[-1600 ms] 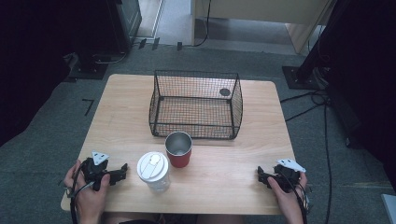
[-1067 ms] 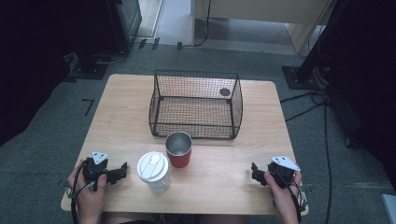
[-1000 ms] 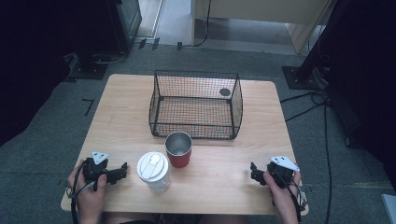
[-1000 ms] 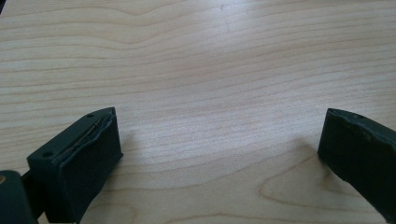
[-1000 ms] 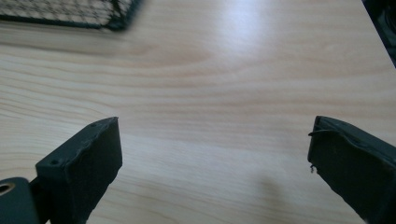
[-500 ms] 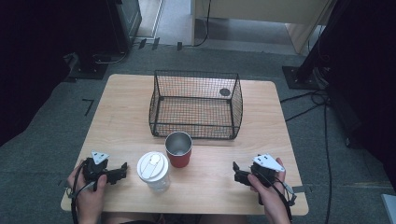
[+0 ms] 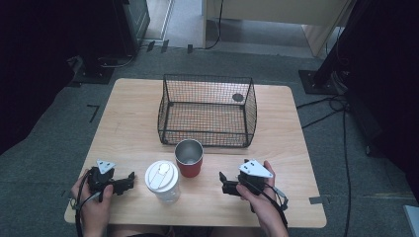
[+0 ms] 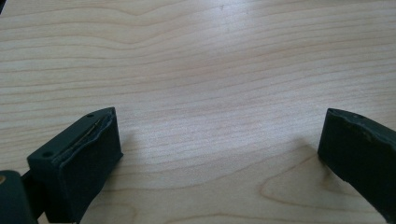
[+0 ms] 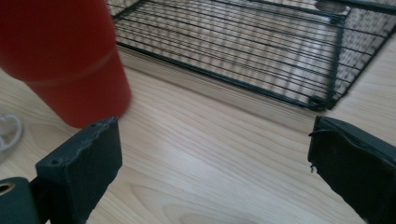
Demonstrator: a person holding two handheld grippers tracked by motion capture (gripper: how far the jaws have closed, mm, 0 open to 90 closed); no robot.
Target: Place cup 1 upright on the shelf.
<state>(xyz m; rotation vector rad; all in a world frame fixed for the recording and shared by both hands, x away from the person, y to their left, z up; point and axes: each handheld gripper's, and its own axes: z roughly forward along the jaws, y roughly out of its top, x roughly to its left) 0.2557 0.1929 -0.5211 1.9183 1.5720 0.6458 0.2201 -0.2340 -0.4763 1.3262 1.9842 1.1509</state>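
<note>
A red cup with a metal inside stands upright just in front of a black wire basket. Left of it stands a clear cup with a white lid. My right gripper is open, a short way right of the red cup and pointing left at it. In the right gripper view the red cup sits above the left jaw, outside the gap, with the basket behind. My left gripper lies open near the front left corner, just left of the lidded cup. Bare wood lies between its jaws.
The wooden table has the basket at its middle back. A small dark disc lies at the basket's back right corner. Cables trail on the floor to the right.
My right gripper has moved left along the front edge, from the table's right corner toward the red cup, jaws still open. The left gripper has stayed put.
</note>
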